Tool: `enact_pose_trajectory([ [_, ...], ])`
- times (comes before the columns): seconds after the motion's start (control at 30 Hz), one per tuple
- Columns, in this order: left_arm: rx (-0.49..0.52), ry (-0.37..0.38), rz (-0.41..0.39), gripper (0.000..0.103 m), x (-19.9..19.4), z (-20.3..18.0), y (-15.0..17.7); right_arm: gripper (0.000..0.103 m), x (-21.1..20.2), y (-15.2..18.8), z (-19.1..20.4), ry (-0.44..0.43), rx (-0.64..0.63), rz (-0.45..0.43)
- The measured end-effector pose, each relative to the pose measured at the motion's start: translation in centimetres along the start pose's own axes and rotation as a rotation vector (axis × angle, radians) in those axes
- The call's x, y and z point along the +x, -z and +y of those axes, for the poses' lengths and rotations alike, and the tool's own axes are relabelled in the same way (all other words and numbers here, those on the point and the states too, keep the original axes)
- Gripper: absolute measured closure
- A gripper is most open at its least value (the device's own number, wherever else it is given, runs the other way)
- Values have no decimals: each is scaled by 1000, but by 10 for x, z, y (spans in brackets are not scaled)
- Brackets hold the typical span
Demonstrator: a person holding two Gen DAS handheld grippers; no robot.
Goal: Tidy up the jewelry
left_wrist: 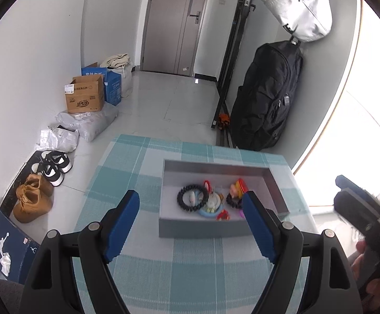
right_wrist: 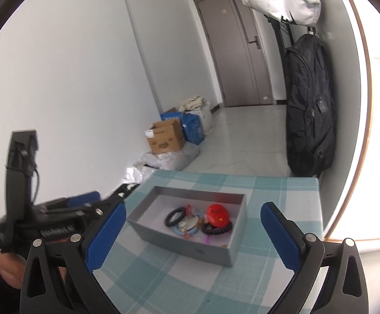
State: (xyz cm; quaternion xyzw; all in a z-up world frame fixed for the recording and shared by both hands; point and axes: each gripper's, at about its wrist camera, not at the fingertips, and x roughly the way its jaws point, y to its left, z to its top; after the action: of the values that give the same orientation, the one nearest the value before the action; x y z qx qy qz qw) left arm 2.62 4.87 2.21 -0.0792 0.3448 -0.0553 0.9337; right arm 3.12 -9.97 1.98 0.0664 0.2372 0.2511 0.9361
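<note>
A grey box (left_wrist: pixel 216 226) sat toward the far side of the tabletop (left_wrist: pixel 148 274), which was covered with a teal-and-white checked cloth. All the jewelry lay inside the box: a dark beaded bracelet (left_wrist: pixel 192 197) on the left, a pale blue ring-shaped piece (left_wrist: pixel 211 210) just beside it toward the near wall, a second dark bracelet (left_wrist: pixel 233 201) to the right, and a red round piece (right_wrist: pixel 217 215) resting partly on that second bracelet. Smaller colourful bits among them were too blurred to tell apart. The left hand-held gripper (left_wrist: pixel 191 225) hung over the near part of the tabletop with its blue pads spread wide and nothing between them. The right hand-held gripper (right_wrist: pixel 192 235) was likewise spread wide with nothing between its pads, pointing at the box from the near right. A hand (right_wrist: pixel 9 269) showed at the left edge of the right wrist view, holding the left tool. Beyond the tabletop, cardboard boxes (left_wrist: pixel 85 96) and shoes (left_wrist: pixel 33 196) lined the left wall, and a black backpack (left_wrist: pixel 265 96) hung on the right.
</note>
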Motion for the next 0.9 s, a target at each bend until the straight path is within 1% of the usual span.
enact_pose_trajectory([
  [0.1, 10, -8, -22, 25, -7, -2, 4, 0, -9, 6, 5, 16, -12, -17],
  [0.2, 6, -6, -27, 25, -10, -2, 6, 0, -11, 13, 4, 29, 7, -3],
  [0.4, 13, -13, -33, 25, -14, -3, 14, 0, -18, 30, 5, 60, 5, 12],
  [0.57, -9, -18, -31, 25, -13, -1, 17, 0, -18, 33, 5, 70, -3, 11],
  [0.73, 16, -24, -36, 25, -13, -5, 18, 0, -15, 34, 4, 71, -1, 19],
  [0.9, 7, -24, -27, 25, -12, -3, 18, 0, -12, 34, 2, 68, 7, 27],
])
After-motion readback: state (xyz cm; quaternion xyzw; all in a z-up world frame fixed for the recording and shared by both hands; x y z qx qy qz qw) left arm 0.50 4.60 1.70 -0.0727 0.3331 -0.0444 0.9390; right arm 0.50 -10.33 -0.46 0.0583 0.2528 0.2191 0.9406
